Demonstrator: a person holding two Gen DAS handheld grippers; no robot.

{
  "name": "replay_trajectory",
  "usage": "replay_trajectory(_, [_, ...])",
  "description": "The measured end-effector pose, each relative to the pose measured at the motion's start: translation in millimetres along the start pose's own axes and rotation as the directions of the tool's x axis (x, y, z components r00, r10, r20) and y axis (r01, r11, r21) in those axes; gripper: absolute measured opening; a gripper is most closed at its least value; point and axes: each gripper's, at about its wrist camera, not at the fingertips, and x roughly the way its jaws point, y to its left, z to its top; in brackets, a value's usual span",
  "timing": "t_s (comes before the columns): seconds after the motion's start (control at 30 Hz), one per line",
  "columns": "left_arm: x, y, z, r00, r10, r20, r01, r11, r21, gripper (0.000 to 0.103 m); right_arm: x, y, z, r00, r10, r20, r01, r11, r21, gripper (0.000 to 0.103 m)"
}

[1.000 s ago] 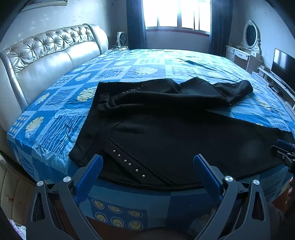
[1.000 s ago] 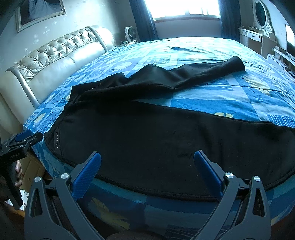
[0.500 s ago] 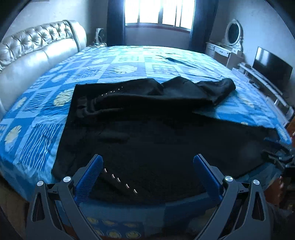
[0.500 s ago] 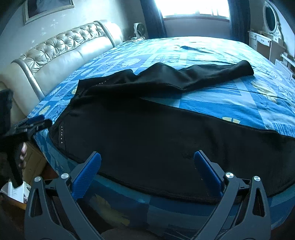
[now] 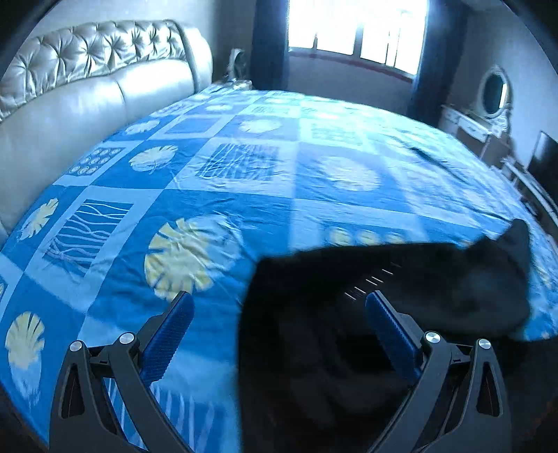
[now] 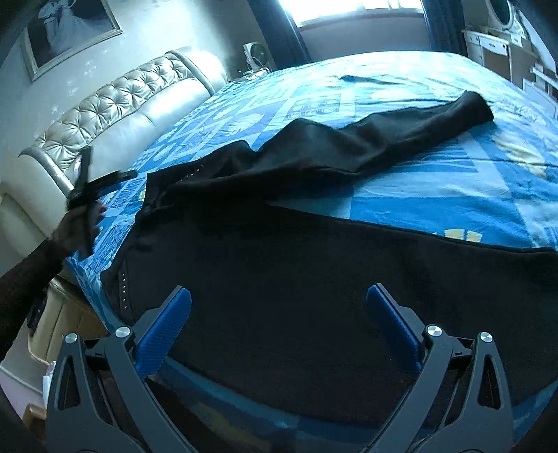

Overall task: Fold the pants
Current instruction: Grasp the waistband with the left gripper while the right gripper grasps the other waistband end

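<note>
Black pants (image 6: pixel 314 251) lie spread on the blue patterned bed. One leg runs along the near edge; the other leg (image 6: pixel 401 136) stretches to the far right. The waist with small metal studs (image 6: pixel 122 289) is at the left. My right gripper (image 6: pixel 279 313) is open and empty, just above the near leg. My left gripper (image 5: pixel 277 324) is open and empty, over the waist's far corner (image 5: pixel 348 313); its right finger is over the black cloth, its left finger over bare bedspread. It also shows in the right wrist view (image 6: pixel 87 188), held in a hand above the bed's left side.
The blue bedspread (image 5: pixel 244 195) covers the whole bed. A cream tufted headboard (image 5: pixel 87 90) stands at the left. A window (image 5: pixel 355 31) with dark curtains is at the back. A white dresser with an oval mirror (image 5: pixel 491 97) and a TV stand at the right.
My left gripper has swung left and forward over the bed, from the near edge to the waist's far corner. My right gripper has moved slightly closer to the pants. Both stay open.
</note>
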Motion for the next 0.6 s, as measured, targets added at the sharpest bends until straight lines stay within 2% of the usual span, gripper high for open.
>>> replay_trajectory(0.07, [25.9,7.2,8.1,0.999,0.029,-0.021,-0.029,1.000,0.008,0.098,7.4,-0.3,0.4,1.000,0.008,-0.021,-0.008,1.000,0.005,0.101])
replay_trajectory(0.2, [61.0,12.6,10.5,0.996,0.028,-0.085,-0.024,0.998,0.057,0.098,16.8,-1.7,3.1,0.999,0.021,-0.044,-0.020,1.000,0.019,0.101])
replay_trajectory(0.23, [63.3,11.8,9.3,0.996,0.023,-0.086,-0.017,0.998,0.068,0.092,18.6,-2.9,4.8,0.999,0.027,-0.044,-0.025,0.999,0.028,0.101])
replay_trajectory(0.27, [66.0,11.1,7.6,0.996,0.007,-0.090,0.000,0.997,0.078,0.052,20.3,-4.3,7.1,0.999,0.030,-0.043,-0.029,0.999,0.039,0.101])
replay_trajectory(0.3, [69.6,10.8,6.3,0.993,-0.033,-0.110,0.041,0.996,0.078,0.031,21.8,-5.7,9.5,0.999,0.034,-0.043,-0.032,0.998,0.050,0.101])
replay_trajectory(0.33, [75.0,13.9,4.5,0.979,-0.133,-0.155,0.140,0.989,0.038,0.021,23.7,-7.1,12.7,0.998,0.038,-0.043,-0.036,0.998,0.060,0.101])
replay_trajectory(0.37, [75.1,17.4,2.6,0.973,-0.174,-0.152,0.175,0.984,-0.002,0.019,24.9,-8.1,14.9,0.998,0.045,-0.044,-0.042,0.997,0.066,0.101])
replay_trajectory(0.47, [69.6,26.3,1.5,0.966,-0.222,-0.130,0.217,0.975,-0.053,0.011,28.3,-8.6,31.9,0.996,0.077,-0.044,-0.074,0.995,0.065,0.101])
replay_trajectory(0.57, [67.1,41.8,0.3,0.945,-0.306,-0.111,0.289,0.945,-0.152,0.008,37.7,-4.3,67.8,0.990,0.128,-0.056,-0.127,0.992,0.017,0.101])
replay_trajectory(0.6, [66.2,43.6,0.6,0.944,-0.310,-0.110,0.292,0.944,-0.157,0.008,45.4,-1.8,90.0,0.981,0.184,-0.063,-0.185,0.983,-0.015,0.101])
